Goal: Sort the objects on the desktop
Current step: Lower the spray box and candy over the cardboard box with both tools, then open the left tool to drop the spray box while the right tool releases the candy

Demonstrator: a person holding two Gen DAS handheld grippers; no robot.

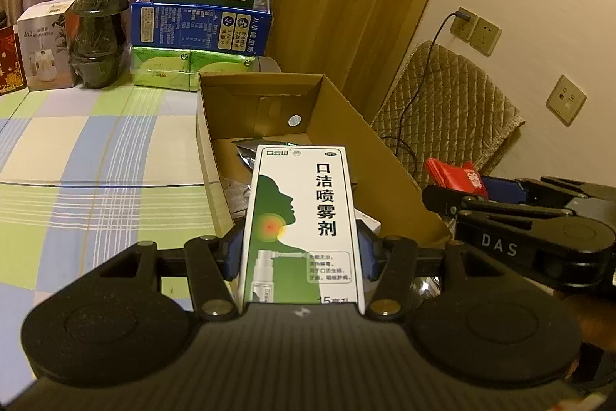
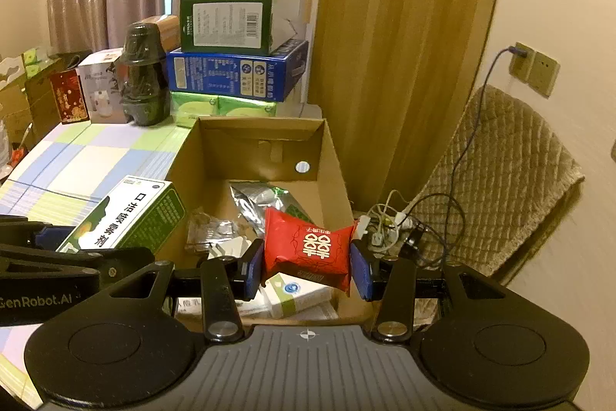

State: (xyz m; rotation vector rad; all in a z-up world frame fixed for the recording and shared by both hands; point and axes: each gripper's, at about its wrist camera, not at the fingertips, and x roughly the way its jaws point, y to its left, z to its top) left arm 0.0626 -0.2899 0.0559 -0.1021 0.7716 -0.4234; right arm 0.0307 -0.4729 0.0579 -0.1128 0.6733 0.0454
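Cardboard box (image 2: 331,156) is the biggest thing we care about, and it sits in the middle of the right wrist view with its top open. It is where we put the small things, we think, because packets and little boxes already lie inside it. It stands on the checked table (image 1: 77,141), which fills the left side of the left wrist view. Behind it, in the upper middle, a green box, a blue box and green packs are stacked against the curtain, out of our way.

Next comes the white and green spray box (image 1: 302,218). Our left claw (image 1: 302,253) is clamped on its two long sides, low in the middle of the left wrist view. We hold it lengthways, pointing at the open box, so it can slide in. In the right wrist view it shows at the lower left, just beside the box wall.

Smallest is the red packet (image 2: 308,247). Our right claw (image 2: 308,268) squeezes it from both ends, in the lower middle of the frame. It hangs over the things inside the box, so we guess it can drop in soon.
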